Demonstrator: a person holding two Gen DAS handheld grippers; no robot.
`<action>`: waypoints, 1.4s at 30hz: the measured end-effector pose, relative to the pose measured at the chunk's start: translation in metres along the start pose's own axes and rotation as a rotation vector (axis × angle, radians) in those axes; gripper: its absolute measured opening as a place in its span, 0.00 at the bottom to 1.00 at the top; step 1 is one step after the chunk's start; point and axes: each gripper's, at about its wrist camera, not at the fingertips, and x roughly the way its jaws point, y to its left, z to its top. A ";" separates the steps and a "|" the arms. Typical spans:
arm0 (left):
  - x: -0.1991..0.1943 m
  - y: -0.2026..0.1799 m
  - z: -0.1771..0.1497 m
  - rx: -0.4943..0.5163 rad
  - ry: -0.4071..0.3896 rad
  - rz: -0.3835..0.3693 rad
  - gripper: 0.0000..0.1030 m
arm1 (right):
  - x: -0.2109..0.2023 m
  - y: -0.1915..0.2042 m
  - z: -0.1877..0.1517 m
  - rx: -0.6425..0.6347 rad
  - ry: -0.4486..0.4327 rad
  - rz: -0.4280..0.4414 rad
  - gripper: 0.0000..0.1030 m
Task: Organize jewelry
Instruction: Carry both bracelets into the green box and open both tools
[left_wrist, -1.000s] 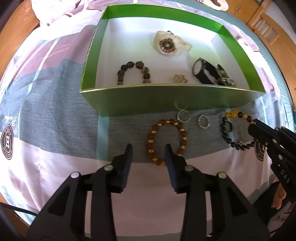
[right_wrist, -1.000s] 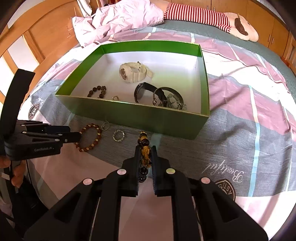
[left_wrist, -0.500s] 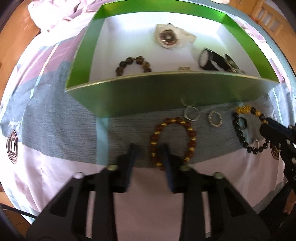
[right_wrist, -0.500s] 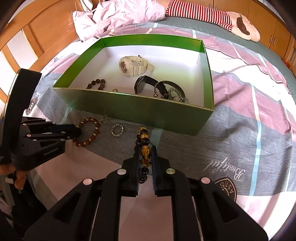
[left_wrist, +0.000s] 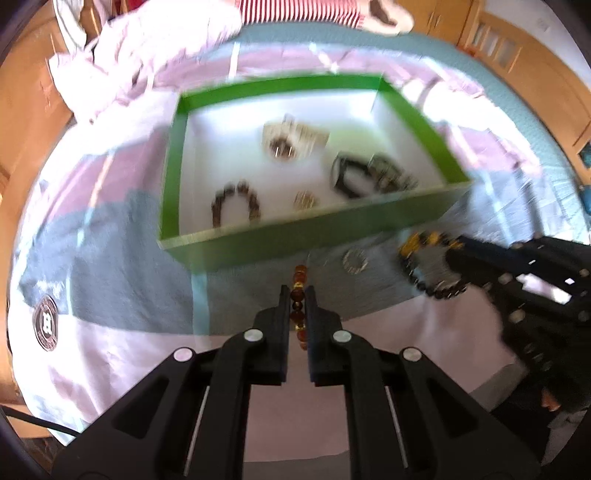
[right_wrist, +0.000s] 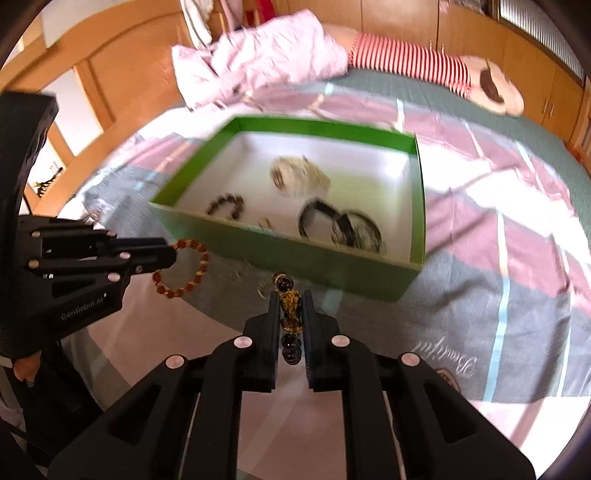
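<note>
Left wrist view: my left gripper (left_wrist: 296, 295) is clenched on the amber-and-gold round-bead bracelet (left_wrist: 298, 291), which stands edge-on between the two black fingers (left_wrist: 282, 314). A few beads poke out past the fingertips toward the box, and a few more show behind them, nearer me. The bracelet looks lifted clear of the striped pink, grey and white bedspread (left_wrist: 122, 280), though blur makes the gap hard to judge.

Just beyond the fingertips sits the green open-topped cardboard box with white inside (left_wrist: 295, 236), its near wall facing me. Inside, near left: a dark brown bead bracelet (left_wrist: 236, 203). Beside it to the right, a small gold-coloured piece (left_wrist: 306, 199), too blurred to name. Far centre: a cream-coloured wristwatch (left_wrist: 291, 140). Right side: a black-strapped watch (left_wrist: 347, 177) touching a metal-banded watch (left_wrist: 391, 177).

On the bedspread right of my fingers, near the box's front wall, lies a small pale beaded ring (left_wrist: 355, 259).

Right wrist view: my right gripper (right_wrist: 290, 306) is grasping the black bead bracelet with gold charm (right_wrist: 290, 308), the gold charm pinched between the fingers (right_wrist: 271, 321), black beads showing ahead of and behind it. In the left view this bracelet hangs as a loop off the gripper tip, right of the pale ring.

From the right view the amber bracelet reads as a full loop at the left gripper's tip, left of my own fingers and near the box's front left corner. Far beyond the box: a rumpled pink quilt (right_wrist: 258, 62) and a red-and-white striped plush (right_wrist: 410, 66).
</note>
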 end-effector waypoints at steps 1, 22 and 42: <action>-0.009 0.000 0.002 -0.001 -0.020 -0.007 0.08 | -0.005 0.001 0.003 0.000 -0.016 0.005 0.11; 0.021 0.055 0.075 -0.116 -0.025 -0.045 0.08 | 0.033 -0.042 0.059 0.138 -0.100 -0.090 0.12; 0.014 -0.013 0.011 0.057 0.038 -0.089 0.53 | 0.057 -0.027 -0.012 0.027 0.169 -0.104 0.46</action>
